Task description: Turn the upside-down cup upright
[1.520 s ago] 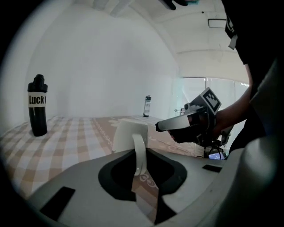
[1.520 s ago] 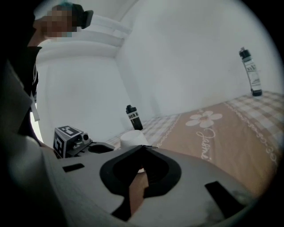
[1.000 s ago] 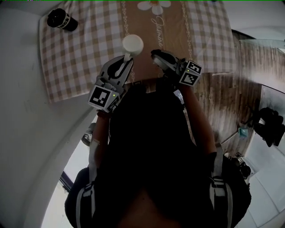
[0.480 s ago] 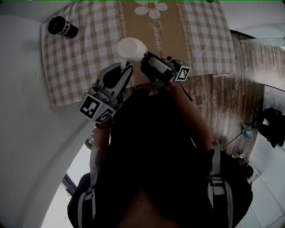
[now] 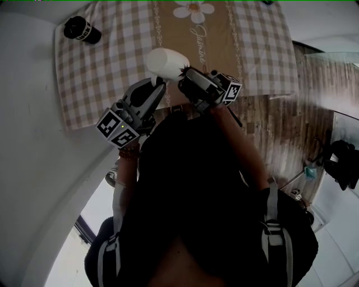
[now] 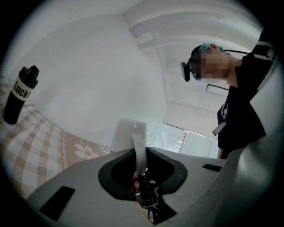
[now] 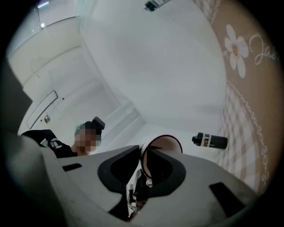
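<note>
A white cup (image 5: 162, 60) hangs on its side above the checked tablecloth (image 5: 112, 67). My left gripper (image 5: 159, 85) is shut on its handle (image 6: 139, 153), and the cup's body (image 6: 128, 135) rises just beyond the jaws in the left gripper view. My right gripper (image 5: 184, 75) has come in from the right, and its jaws have just been closing with the cup's rim (image 7: 146, 153) between them. They now pinch the rim. The cup's open mouth (image 7: 163, 148) faces the right gripper's camera.
A black bottle (image 5: 81, 29) lies at the table's far left corner, and also shows as the black bottle (image 6: 20, 95) and the black bottle (image 7: 209, 141). A tan runner with a daisy (image 5: 193, 11) crosses the cloth. A white wall borders the left side, wooden floor (image 5: 280, 123) the right.
The cup has risen off the cloth and tipped from base-up onto its side. My right gripper, which stood apart, has moved left onto the cup's rim. The left gripper has rolled.
</note>
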